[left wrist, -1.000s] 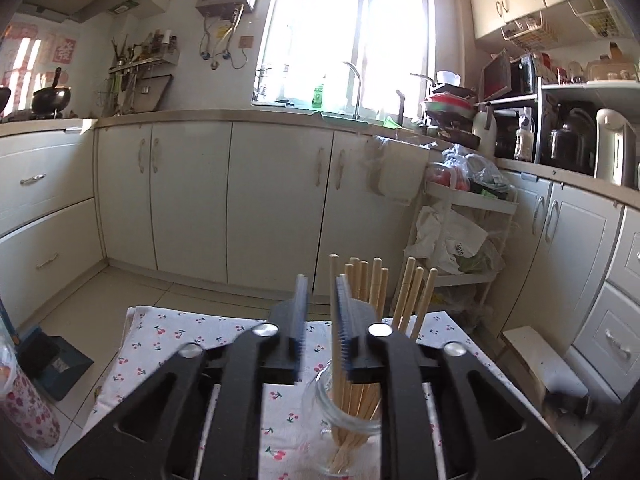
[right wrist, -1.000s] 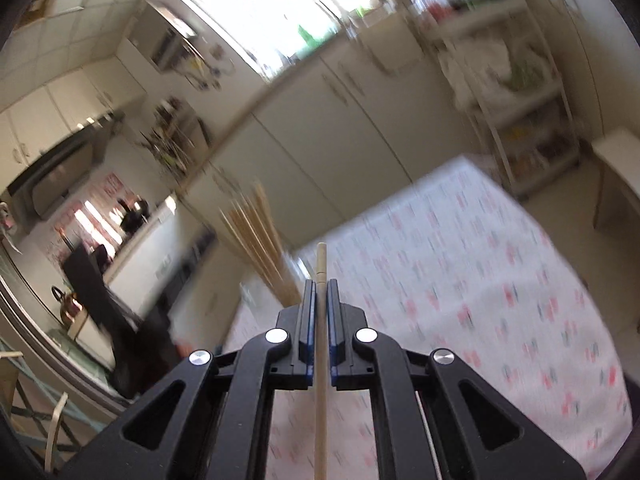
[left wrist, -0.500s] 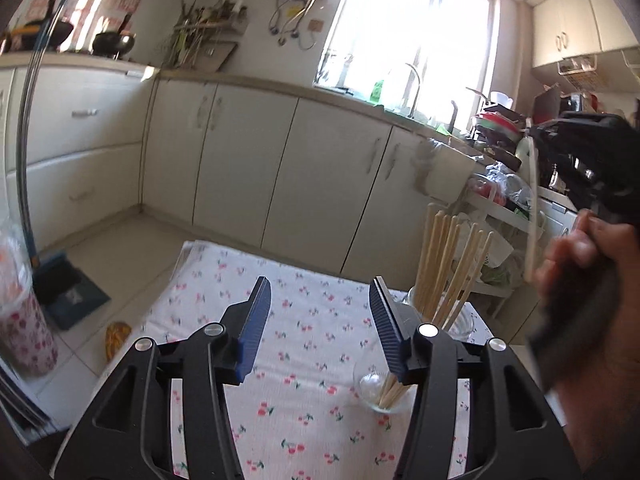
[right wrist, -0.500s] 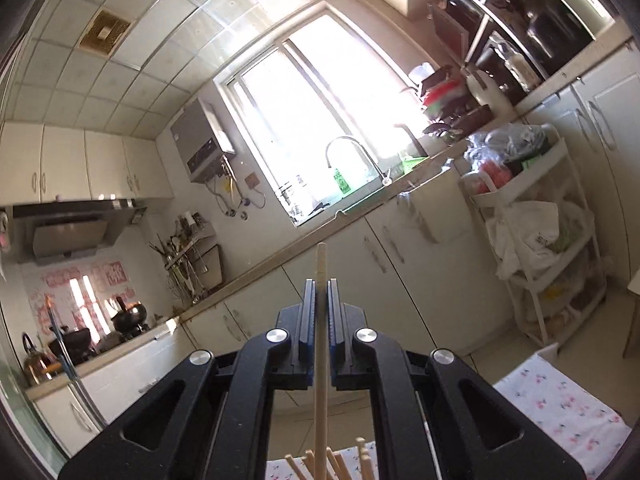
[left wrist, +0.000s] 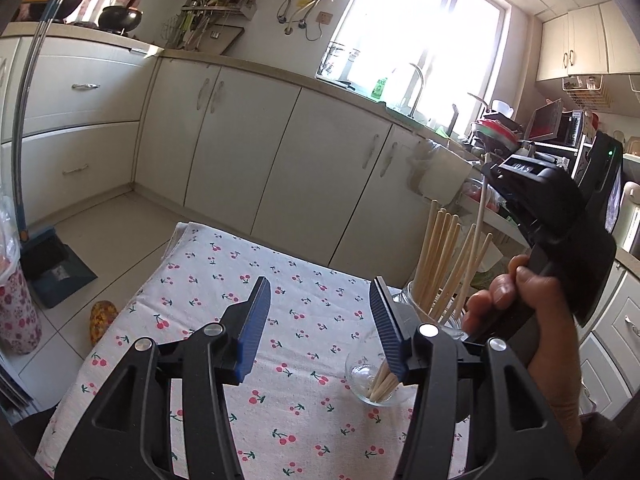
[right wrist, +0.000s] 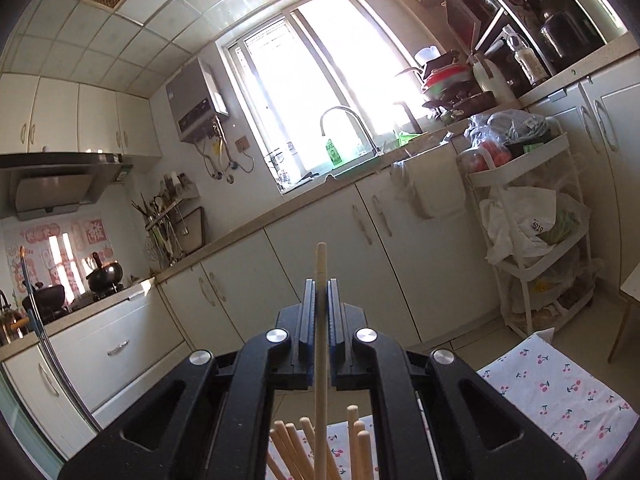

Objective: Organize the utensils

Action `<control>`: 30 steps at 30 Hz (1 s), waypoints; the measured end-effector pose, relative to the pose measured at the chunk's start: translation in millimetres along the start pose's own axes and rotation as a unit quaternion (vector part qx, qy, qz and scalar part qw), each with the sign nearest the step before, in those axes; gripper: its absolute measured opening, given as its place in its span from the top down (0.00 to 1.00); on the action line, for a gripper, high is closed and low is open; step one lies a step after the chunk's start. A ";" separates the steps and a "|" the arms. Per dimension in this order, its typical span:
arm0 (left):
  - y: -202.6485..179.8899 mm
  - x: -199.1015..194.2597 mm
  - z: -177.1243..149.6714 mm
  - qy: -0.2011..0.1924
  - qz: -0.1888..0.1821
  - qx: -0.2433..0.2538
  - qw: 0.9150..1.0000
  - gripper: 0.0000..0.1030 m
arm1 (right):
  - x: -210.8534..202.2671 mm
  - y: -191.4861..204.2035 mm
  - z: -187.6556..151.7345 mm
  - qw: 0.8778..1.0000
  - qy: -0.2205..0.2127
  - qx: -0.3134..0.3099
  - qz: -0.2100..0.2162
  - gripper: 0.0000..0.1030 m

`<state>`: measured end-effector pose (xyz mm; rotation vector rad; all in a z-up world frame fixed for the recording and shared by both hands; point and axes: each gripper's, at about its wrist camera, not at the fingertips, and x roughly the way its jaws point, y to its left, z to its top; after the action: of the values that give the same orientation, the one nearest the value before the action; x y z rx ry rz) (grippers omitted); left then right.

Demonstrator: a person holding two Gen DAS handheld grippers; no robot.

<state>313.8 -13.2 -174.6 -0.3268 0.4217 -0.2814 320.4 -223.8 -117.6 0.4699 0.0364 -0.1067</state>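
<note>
Right gripper (right wrist: pixel 321 312) clamps one chopstick (right wrist: pixel 320 360) upright above the glass jar (left wrist: pixel 404 368) on the cherry-print cloth (left wrist: pixel 224 280), roughly nine chopsticks inside. Left gripper (left wrist: pixel 318 320): jaws apart, just opened, empty, beside jar.

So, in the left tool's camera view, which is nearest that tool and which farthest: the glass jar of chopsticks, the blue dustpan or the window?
1. Glass jar of chopsticks: right beside the left tool, on the cherry-print cloth to its right.
2. Blue dustpan: on the floor, off to the left.
3. Window: far wall, above the sink.
</note>
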 end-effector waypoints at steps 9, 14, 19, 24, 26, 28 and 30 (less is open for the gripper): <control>2.3 1.2 -0.6 0.005 0.002 -0.002 1.000 0.52 | -7.8 -0.2 -23.1 1.000 0.012 -0.023 0.001 0.94; 0.2 0.8 0.0 0.014 0.005 0.004 1.000 0.49 | -16.8 2.1 -34.3 0.998 0.033 -0.048 0.008 0.94; -4.3 -4.2 2.7 0.037 0.012 0.013 0.999 0.42 | -29.5 9.6 -40.6 0.994 0.067 -0.082 0.016 0.94; -7.9 -23.0 11.0 0.060 0.026 0.029 0.997 0.29 | -65.5 16.7 -39.6 0.985 0.121 -0.120 0.015 0.66; -11.6 -36.2 16.4 0.073 0.035 0.042 0.996 0.21 | -87.4 18.2 -37.2 0.980 0.151 -0.130 0.004 0.41; -16.2 -54.6 22.7 0.090 0.047 0.053 0.993 0.18 | -111.8 18.4 -34.8 0.973 0.184 -0.140 -0.028 0.26; -20.3 -74.8 28.0 0.105 0.055 0.061 0.991 0.16 | -142.4 18.4 -33.0 0.957 0.239 -0.150 -0.061 0.24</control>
<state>256.7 0.2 -116.8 -0.1530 0.6248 -0.2336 180.5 -179.1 -130.3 0.1799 0.5508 -0.1041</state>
